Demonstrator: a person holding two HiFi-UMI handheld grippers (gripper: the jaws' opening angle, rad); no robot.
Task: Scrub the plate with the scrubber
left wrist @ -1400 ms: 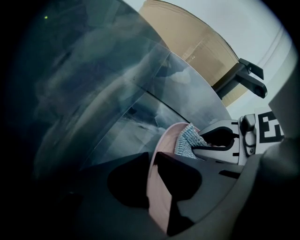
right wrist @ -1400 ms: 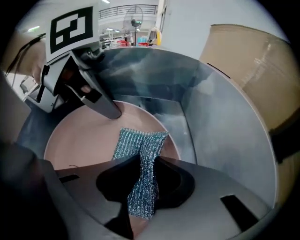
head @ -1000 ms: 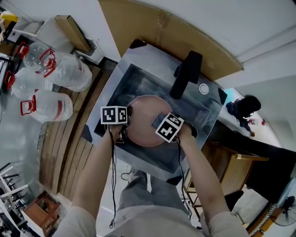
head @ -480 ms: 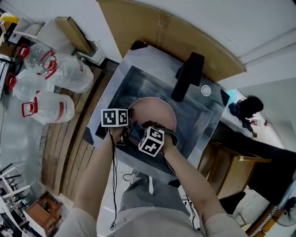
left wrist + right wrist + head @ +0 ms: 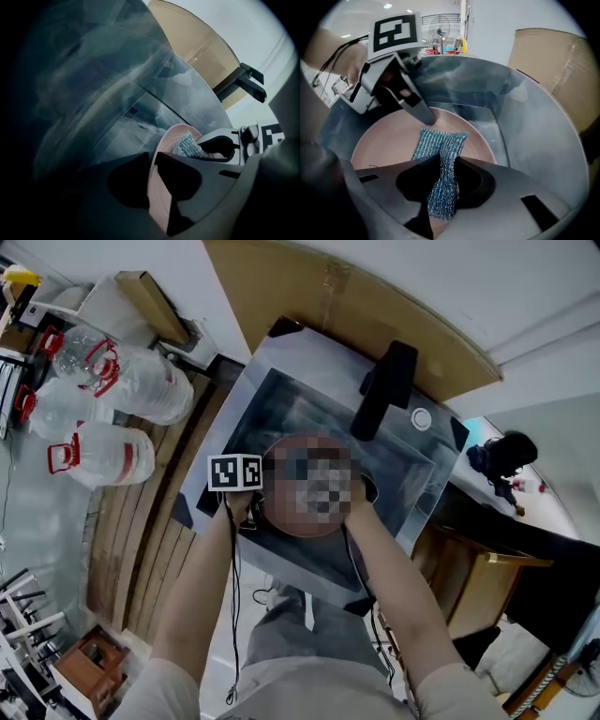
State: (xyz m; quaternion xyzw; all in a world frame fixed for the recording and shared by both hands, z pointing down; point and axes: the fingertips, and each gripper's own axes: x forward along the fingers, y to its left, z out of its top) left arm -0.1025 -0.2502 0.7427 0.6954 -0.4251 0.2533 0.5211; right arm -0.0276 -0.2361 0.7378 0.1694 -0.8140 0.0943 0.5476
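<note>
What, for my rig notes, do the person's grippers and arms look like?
The left gripper and the right gripper are grey two-jaw tools with broad dark jaws. The left bears a white cube with black square markers. Thin black cables run along the bare forearms; short pale sleeves end above the elbows.

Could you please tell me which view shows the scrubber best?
The right gripper view: the scrubber is pinched between the right gripper's jaws, against the plate. The left gripper view catches only a corner; the head view's mosaic patch hides it.

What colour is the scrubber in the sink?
The scrubber is sparkly blue-green, clearest in the right gripper view.
</note>
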